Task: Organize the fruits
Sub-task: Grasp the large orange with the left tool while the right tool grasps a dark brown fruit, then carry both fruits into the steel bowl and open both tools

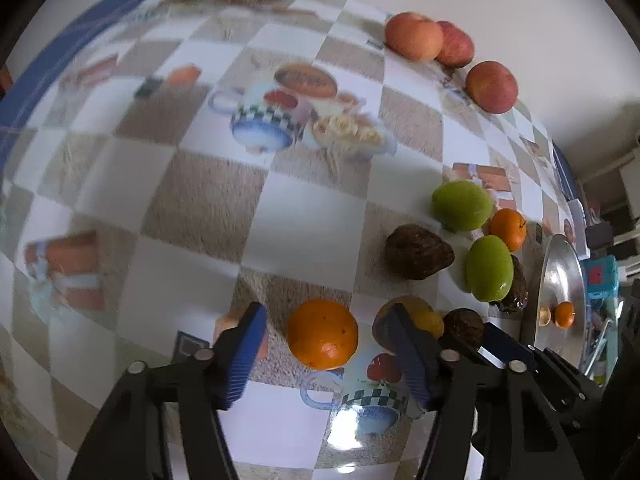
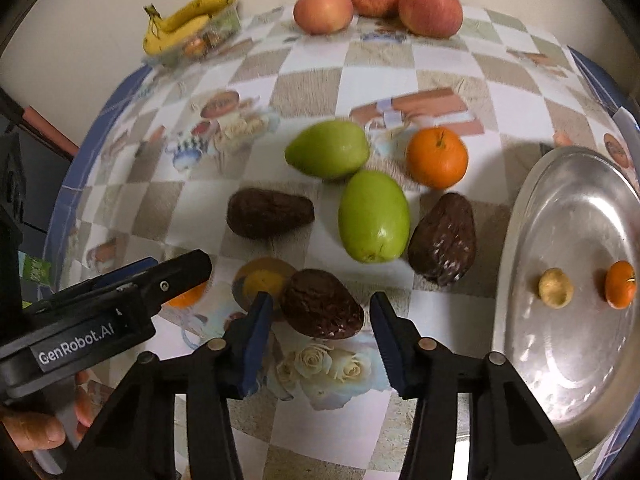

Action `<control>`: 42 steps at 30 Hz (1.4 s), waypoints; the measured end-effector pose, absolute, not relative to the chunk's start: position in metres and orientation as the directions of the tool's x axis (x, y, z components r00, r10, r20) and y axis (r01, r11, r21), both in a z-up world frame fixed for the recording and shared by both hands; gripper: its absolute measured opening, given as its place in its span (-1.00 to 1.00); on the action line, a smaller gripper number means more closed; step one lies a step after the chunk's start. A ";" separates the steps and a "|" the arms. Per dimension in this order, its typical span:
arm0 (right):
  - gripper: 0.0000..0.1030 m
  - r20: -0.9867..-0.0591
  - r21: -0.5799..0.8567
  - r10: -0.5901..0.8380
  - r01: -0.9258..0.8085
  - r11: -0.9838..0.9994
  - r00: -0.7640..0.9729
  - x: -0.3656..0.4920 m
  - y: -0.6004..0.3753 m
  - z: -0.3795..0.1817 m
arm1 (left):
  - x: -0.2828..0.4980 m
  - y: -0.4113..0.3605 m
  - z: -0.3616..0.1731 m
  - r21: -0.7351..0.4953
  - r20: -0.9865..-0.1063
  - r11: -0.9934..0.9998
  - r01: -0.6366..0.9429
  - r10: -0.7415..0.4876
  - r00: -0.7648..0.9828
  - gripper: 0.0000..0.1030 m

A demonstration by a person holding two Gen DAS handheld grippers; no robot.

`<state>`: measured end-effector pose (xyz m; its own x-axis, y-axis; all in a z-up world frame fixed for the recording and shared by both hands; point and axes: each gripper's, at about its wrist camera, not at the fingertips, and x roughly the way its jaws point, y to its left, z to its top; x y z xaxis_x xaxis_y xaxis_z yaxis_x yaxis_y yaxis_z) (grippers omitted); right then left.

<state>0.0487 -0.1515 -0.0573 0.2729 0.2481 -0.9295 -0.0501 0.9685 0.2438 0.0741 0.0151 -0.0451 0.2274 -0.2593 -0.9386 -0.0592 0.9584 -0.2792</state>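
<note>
Between my left gripper's (image 1: 324, 344) blue pads sat an orange (image 1: 322, 334) on the checked tablecloth (image 1: 192, 208); the pads stood apart, a gap showing on either side of the fruit, nothing clamped. My right gripper (image 2: 320, 316) straddled a dark avocado (image 2: 321, 305) the same way — fingers apart, clear of its skin. Room was tight there; a half-shaded yellow fruit (image 2: 264, 282) lay just beside my right gripper's left pad, and my left gripper's black body crowded in from the left. Ahead, two green mangoes (image 2: 374, 217) touched each other, flanked by two more avocados (image 2: 444, 238) and a second orange (image 2: 437, 157). To the right lay a steel tray (image 2: 568, 352) — its rim near the table's blue-bordered edge — holding a small orange (image 2: 620, 290) and a pale round fruit (image 2: 555, 288), with much bare metal. Far back, three apples (image 2: 430, 9) and bananas (image 2: 188, 20) lined the wall; open cloth lay between.
</note>
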 end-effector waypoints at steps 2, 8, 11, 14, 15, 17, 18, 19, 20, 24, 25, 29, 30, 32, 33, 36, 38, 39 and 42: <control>-0.08 -0.929 0.246 0.249 -0.045 0.968 0.274 0.049 -0.152 -0.056 | 0.074 0.015 -0.044 -0.275 -0.938 0.960 -0.059 -0.254 0.236 0.04; -0.10 -0.930 0.243 0.246 -0.044 0.969 0.272 0.048 -0.154 -0.056 | 0.075 0.015 -0.045 -0.265 -0.941 0.963 -0.051 -0.247 0.230 -0.27; -0.10 -0.931 0.245 0.247 -0.043 0.969 0.270 0.048 -0.154 -0.056 | 0.075 0.015 -0.045 -0.267 -0.941 0.962 -0.053 -0.248 0.230 -0.28; -0.10 -0.926 0.258 0.258 -0.040 0.965 0.275 0.048 -0.154 -0.054 | 0.074 0.018 -0.045 -0.280 -0.938 0.958 -0.064 -0.258 0.231 -0.28; -0.10 -0.922 0.264 0.264 -0.040 0.964 0.283 0.048 -0.154 -0.051 | 0.074 0.018 -0.044 -0.296 -0.933 0.953 -0.068 -0.273 0.234 -0.28; -0.10 -0.915 0.267 0.267 -0.042 0.963 0.301 0.047 -0.156 -0.044 | 0.073 0.018 -0.039 -0.314 -0.925 0.947 -0.068 -0.289 0.245 -0.28; -0.10 -0.913 0.268 0.267 -0.040 0.963 0.308 0.047 -0.156 -0.041 | 0.073 0.016 -0.035 -0.318 -0.921 0.946 -0.058 -0.293 0.257 -0.28; -0.10 -0.909 0.275 0.271 -0.035 0.961 0.316 0.046 -0.159 -0.037 | 0.073 0.015 -0.033 -0.316 -0.919 0.947 -0.053 -0.292 0.265 -0.28; -0.10 -0.907 0.280 0.274 -0.030 0.960 0.320 0.046 -0.161 -0.035 | 0.074 0.014 -0.031 -0.315 -0.917 0.948 -0.048 -0.291 0.273 -0.28; -0.10 -0.901 0.281 0.263 0.001 0.960 0.344 0.044 -0.172 -0.024 | 0.074 0.008 -0.019 -0.333 -0.899 0.942 -0.027 -0.309 0.311 -0.28; -0.10 -0.899 0.282 0.258 0.015 0.959 0.353 0.044 -0.178 -0.020 | 0.074 0.005 -0.015 -0.341 -0.892 0.940 -0.018 -0.317 0.323 -0.28; -0.10 -0.902 0.255 0.203 0.090 0.963 0.382 0.042 -0.205 -0.013 | 0.071 -0.011 -0.006 -0.348 -0.879 0.937 0.018 -0.332 0.342 -0.28; -0.10 -0.903 0.252 0.195 0.103 0.962 0.384 0.041 -0.211 -0.013 | 0.069 -0.016 -0.002 -0.352 -0.873 0.935 0.038 -0.343 0.346 -0.28; -0.10 -0.904 0.252 0.172 0.165 0.953 0.391 0.036 -0.236 -0.012 | 0.065 -0.032 0.004 -0.349 -0.864 0.933 0.086 -0.356 0.357 -0.28; -0.10 -0.906 0.247 0.160 0.181 0.952 0.393 0.035 -0.242 -0.012 | 0.063 -0.040 0.007 -0.344 -0.860 0.932 0.111 -0.361 0.361 -0.28; -0.10 -0.912 0.206 0.089 0.262 0.943 0.400 0.028 -0.274 -0.010 | 0.058 -0.072 0.010 -0.334 -0.851 0.923 0.190 -0.382 0.360 -0.28; -0.10 -0.912 0.217 0.081 0.306 0.927 0.402 0.024 -0.292 -0.010 | 0.053 -0.095 0.010 -0.326 -0.846 0.912 0.250 -0.399 0.354 -0.28; -0.10 -0.912 0.223 0.079 0.326 0.919 0.403 0.022 -0.300 -0.010 | 0.050 -0.108 0.010 -0.320 -0.841 0.903 0.288 -0.410 0.352 -0.28; -0.10 -0.912 0.218 0.054 0.370 0.903 0.406 0.017 -0.316 -0.008 | 0.040 -0.137 0.011 -0.291 -0.831 0.879 0.377 -0.427 0.356 -0.28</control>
